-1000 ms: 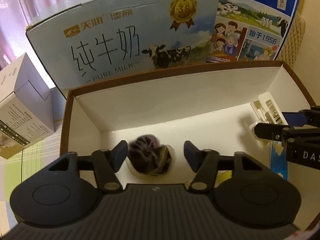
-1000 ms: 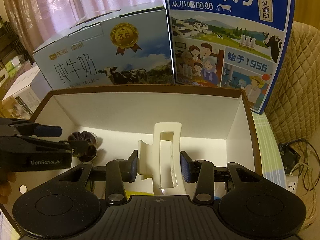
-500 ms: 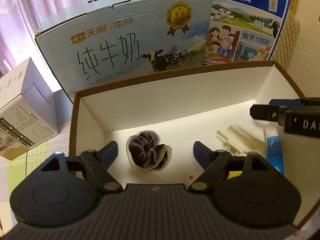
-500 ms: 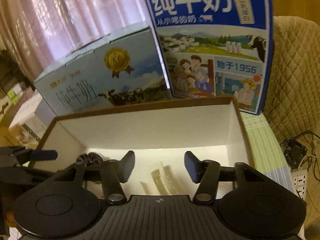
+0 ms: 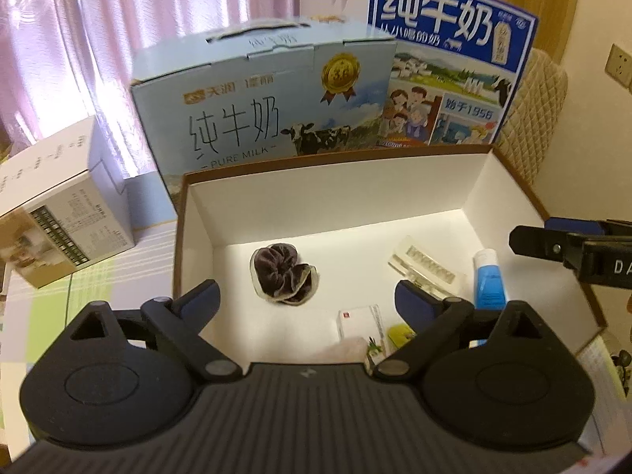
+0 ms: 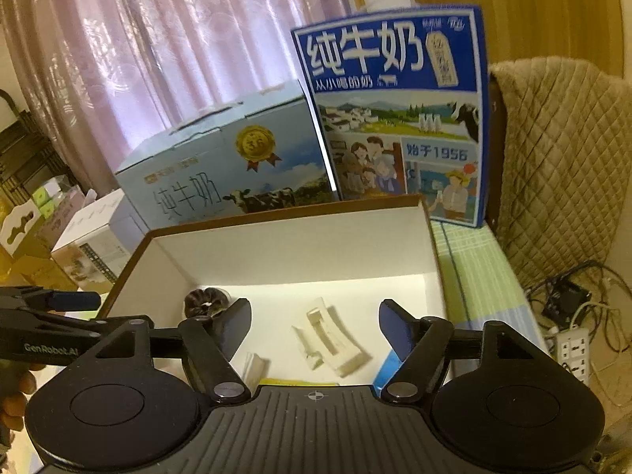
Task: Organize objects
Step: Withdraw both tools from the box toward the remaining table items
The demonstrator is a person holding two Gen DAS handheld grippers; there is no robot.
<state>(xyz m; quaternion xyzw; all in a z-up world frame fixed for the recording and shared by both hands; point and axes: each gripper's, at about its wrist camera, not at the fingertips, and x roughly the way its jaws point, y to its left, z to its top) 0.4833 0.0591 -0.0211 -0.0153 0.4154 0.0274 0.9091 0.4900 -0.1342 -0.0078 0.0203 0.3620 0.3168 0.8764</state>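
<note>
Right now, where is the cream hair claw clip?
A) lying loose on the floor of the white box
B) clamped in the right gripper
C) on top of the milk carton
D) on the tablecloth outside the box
A: the hair claw clip lies on the white box floor, clear of the right gripper, whose jaws are opening with nothing between them.

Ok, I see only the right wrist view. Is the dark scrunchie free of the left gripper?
Observer: Yes. The scrunchie lies alone on the floor of the box; the left gripper is opening, its pads clear of it.
Operator: What is the blue thing at my lower right?
Observer: A blue tube with a white cap, lying beside the hair clip.
Operator: And the white piece nearer me?
Observer: A small white card with a red mark in its corner.
</note>
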